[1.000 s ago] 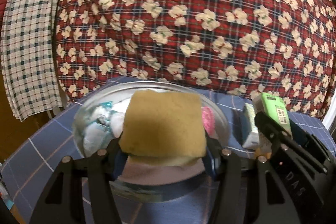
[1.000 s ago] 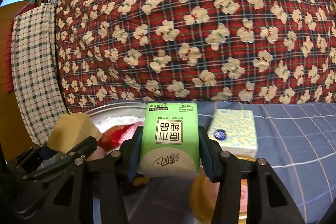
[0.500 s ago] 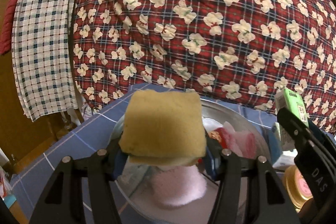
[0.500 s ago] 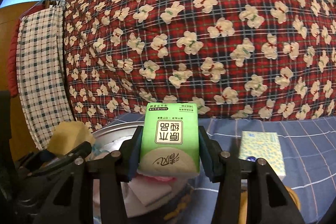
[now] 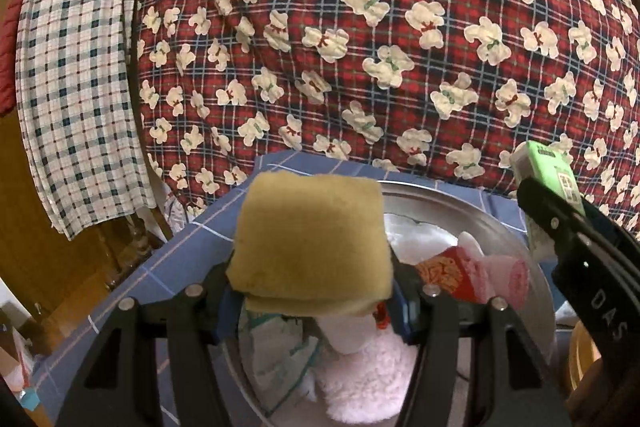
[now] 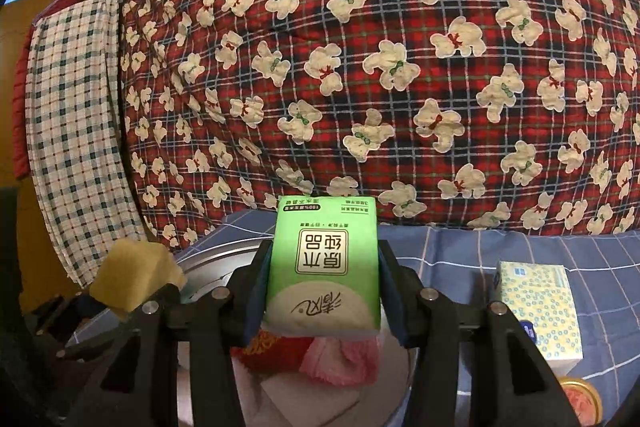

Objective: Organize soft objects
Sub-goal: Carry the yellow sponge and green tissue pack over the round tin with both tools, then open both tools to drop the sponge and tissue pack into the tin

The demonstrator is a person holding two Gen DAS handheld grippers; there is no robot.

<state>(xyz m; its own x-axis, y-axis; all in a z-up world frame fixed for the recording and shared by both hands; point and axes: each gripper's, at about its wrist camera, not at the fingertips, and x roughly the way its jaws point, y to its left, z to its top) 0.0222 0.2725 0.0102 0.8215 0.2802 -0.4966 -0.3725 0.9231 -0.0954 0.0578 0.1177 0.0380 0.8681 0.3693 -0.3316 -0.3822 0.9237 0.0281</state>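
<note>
Left hand-held gripper (image 5: 312, 291) clamps sponge (image 5: 310, 243); right hand-held gripper (image 6: 322, 295) clamps tissue pack (image 6: 324, 263).

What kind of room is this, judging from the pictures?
Probably a bedroom at home: a red plaid bear-print quilt heaped on a blue checked bedsheet, and a white-and-green checked cloth hanging beside them.

One sponge (image 5: 312, 243), two tissue packs (image 6: 324, 263) (image 6: 538, 311), one metal bowl (image 5: 472, 211), one pink towel (image 5: 496, 275), one tin (image 6: 580, 397).
</note>
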